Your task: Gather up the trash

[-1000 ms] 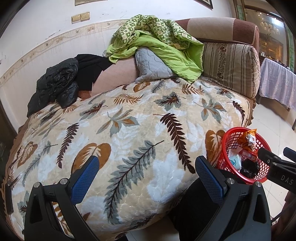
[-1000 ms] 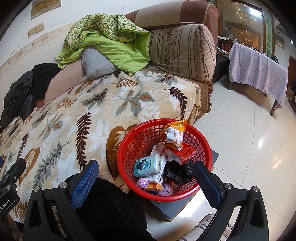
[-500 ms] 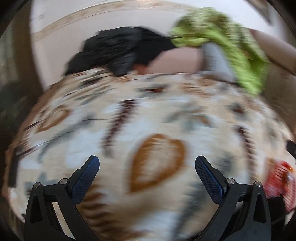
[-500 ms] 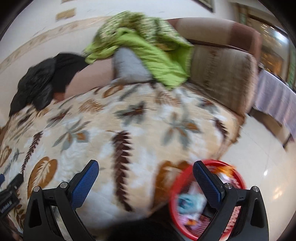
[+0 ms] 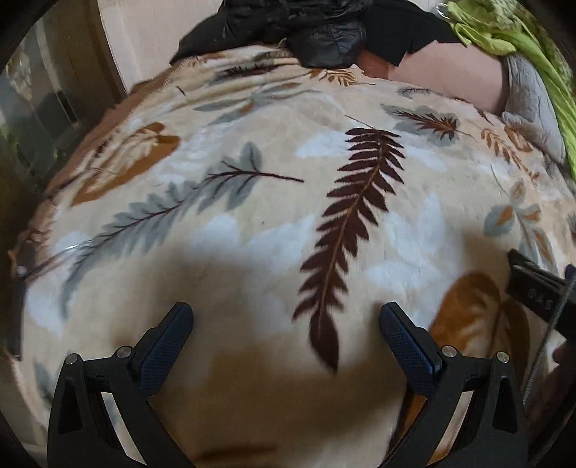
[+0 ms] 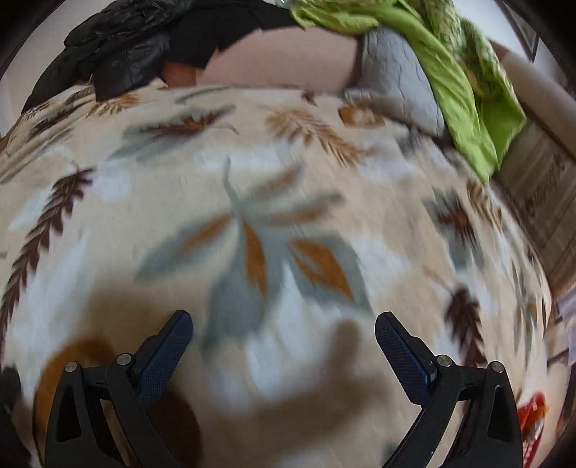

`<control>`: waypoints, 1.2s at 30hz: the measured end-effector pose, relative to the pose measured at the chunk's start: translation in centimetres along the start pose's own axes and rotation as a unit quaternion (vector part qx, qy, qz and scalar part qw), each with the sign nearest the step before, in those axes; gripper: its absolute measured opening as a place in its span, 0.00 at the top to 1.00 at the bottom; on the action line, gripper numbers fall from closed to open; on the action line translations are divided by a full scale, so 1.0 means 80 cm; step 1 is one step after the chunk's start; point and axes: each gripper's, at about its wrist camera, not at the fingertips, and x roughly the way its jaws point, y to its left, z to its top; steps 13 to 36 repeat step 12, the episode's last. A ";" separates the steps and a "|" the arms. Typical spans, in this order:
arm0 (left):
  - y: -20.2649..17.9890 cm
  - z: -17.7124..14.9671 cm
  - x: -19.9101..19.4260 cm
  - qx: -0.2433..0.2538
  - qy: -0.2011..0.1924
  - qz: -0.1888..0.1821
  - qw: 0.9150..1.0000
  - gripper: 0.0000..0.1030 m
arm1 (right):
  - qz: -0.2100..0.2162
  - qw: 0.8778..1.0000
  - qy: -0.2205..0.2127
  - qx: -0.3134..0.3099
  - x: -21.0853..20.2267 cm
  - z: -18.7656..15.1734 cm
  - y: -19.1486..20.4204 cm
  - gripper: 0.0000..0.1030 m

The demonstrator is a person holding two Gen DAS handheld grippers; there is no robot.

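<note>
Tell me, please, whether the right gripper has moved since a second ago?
Yes. The right gripper swung left, away from the red basket, now at the right wrist view's lower right edge, and over the leaf-print blanket.

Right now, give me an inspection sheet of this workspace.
Surface: cream plush blanket with a leaf print covers the sofa seat; gripper shadows fall on it.
Job's things: red plastic basket, only a blurred sliver at the right wrist view's edge; no loose trash seen on the blanket.
Clutter: black puffer jacket, grey quilted cushion, green crumpled cover.
Grippers: left gripper open, empty; right gripper open, empty.
Cables: thin grey cord beside the right gripper.
Surroundings: striped sofa arm.
</note>
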 end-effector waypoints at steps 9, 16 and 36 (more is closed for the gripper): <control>0.008 0.014 0.017 -0.011 -0.020 -0.004 1.000 0.00 | 0.101 0.991 -0.005 0.082 0.018 -0.010 -0.037 0.00; 0.010 0.014 0.017 -0.012 -0.020 -0.005 1.000 0.00 | 0.086 0.994 -0.001 0.071 0.017 -0.009 -0.026 0.00; 0.010 0.014 0.017 -0.012 -0.020 -0.005 1.000 0.00 | 0.086 0.994 -0.001 0.071 0.017 -0.009 -0.026 0.00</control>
